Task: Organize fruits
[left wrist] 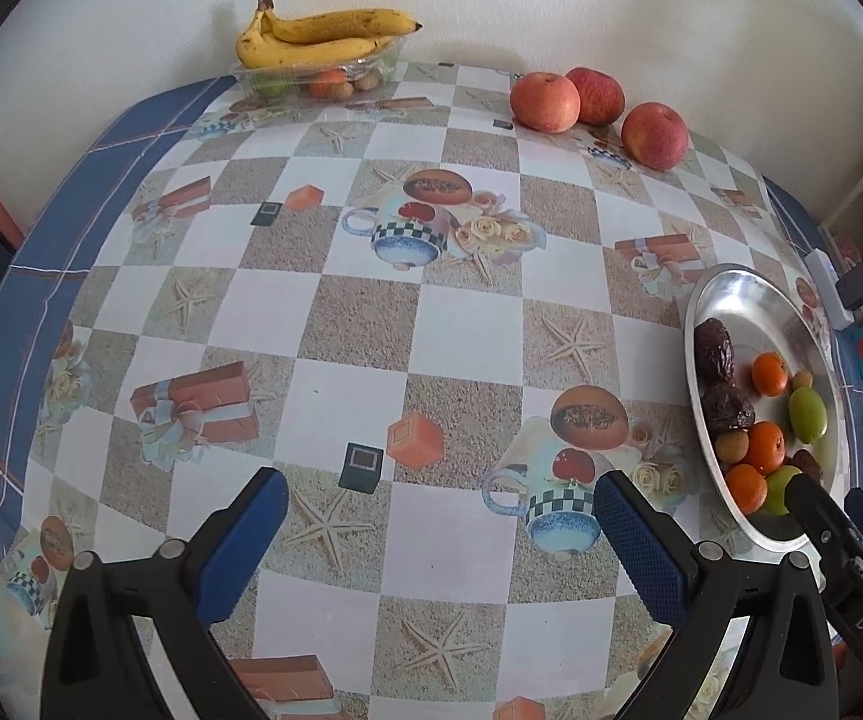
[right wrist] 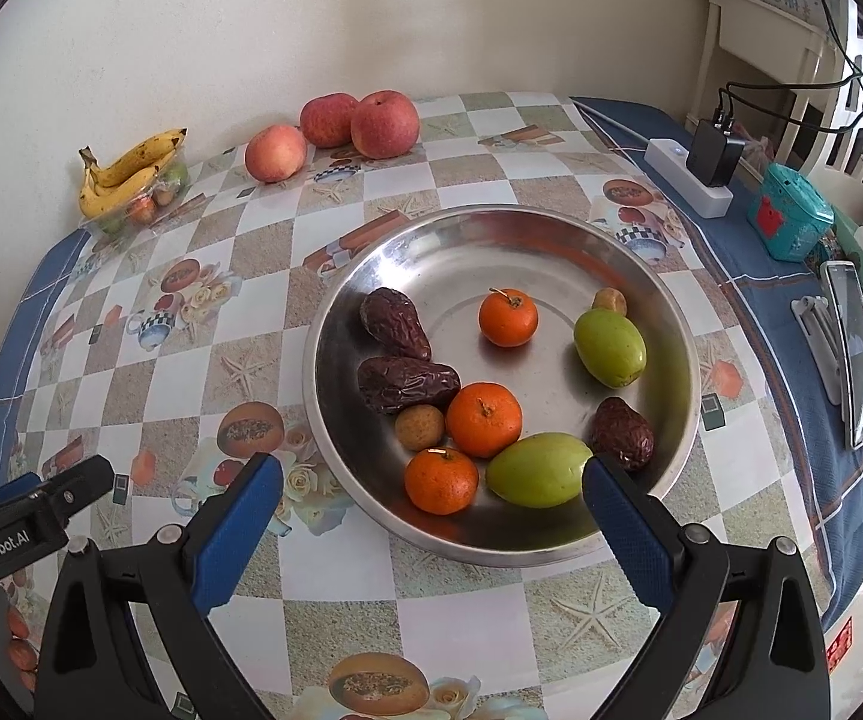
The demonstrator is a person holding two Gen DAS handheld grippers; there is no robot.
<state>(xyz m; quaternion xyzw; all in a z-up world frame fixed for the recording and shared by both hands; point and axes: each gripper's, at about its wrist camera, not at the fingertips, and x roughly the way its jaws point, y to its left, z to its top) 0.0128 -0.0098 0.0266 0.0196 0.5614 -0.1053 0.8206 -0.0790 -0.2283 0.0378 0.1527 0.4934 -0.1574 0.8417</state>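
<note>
Because lying loose on slick, sloping steel, prone to roll at the lightest nudge: three mandarins (right wrist: 484,420), two green fruits (right wrist: 610,347), three wrinkled dates (right wrist: 407,384) and two small brown fruits (right wrist: 419,427), all mixed in the metal dish (right wrist: 641,276). Several touching near the front rim, so a finger closing on one could easily shove its neighbour aside or up the wall. Soft skins too, by the look; too hard a squeeze might well bruise or split. Smallest brown ones hard to pinch between such wide pads (right wrist: 629,534).

Glossy orange, smooth pale green, dark and creased brown: easy to tell apart by colour. Jumbled rather than grouped, which would fit either a gathered pile or a mix awaiting sorting by kind; impossible to say which.

Right gripper (right wrist: 431,468) spread wide over the dish's near edge, holding nothing. Left gripper (left wrist: 440,483) likewise wide apart and bare, over the patterned tablecloth (left wrist: 461,312), dish off to its right.

Farther back by the wall, three apples (right wrist: 384,123) straight on the cloth, free to roll if bumped. Bananas (right wrist: 125,171) atop a clear tray (left wrist: 311,75) of small fruits in the far corner. Power strip (right wrist: 689,180) and phone (right wrist: 851,348) close on the right, at risk from a careless sweep.
</note>
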